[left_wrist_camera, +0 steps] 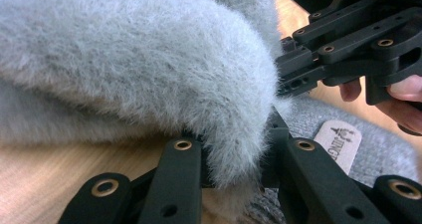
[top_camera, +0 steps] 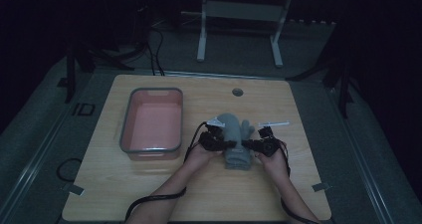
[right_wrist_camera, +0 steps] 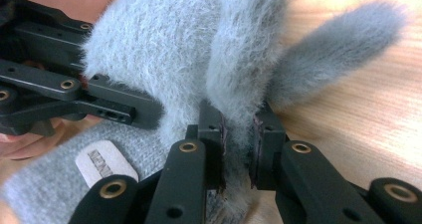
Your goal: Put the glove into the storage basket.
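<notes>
Dim room, dark floor around a pale wooden table (top_camera: 149, 189) with rounded corners; a white-legged frame stands on the floor beyond its far edge. Landmark: a fluffy grey knitted mitten (top_camera: 235, 139) with a ribbed cuff, lying flat near the table's centre, cuff toward the person, thumb sticking out to its right. Left of the mitten, well apart from it, sits a pink rectangular plastic tub (top_camera: 130, 129) with a grey rim. Small round grommet hole (top_camera: 237, 92) in the tabletop beyond the mitten. Left gripper (top_camera: 211, 140) at the mitten's left edge, right gripper (top_camera: 263, 145) at its right edge, both hands low on the table. Left gripper view: black jaws drawn in tight on a fold of the mitten's (left_wrist_camera: 139, 59) fluffy edge, fur bulging between them; pale oval label (left_wrist_camera: 338, 140) on the ribbed cuff just past the fold. Right gripper view: pads pinch a raised ridge of the mitten's (right_wrist_camera: 164, 40) fur, fabric squeezed thin between them; the grey thumb (right_wrist_camera: 338, 40) lies on the wood beyond.
</notes>
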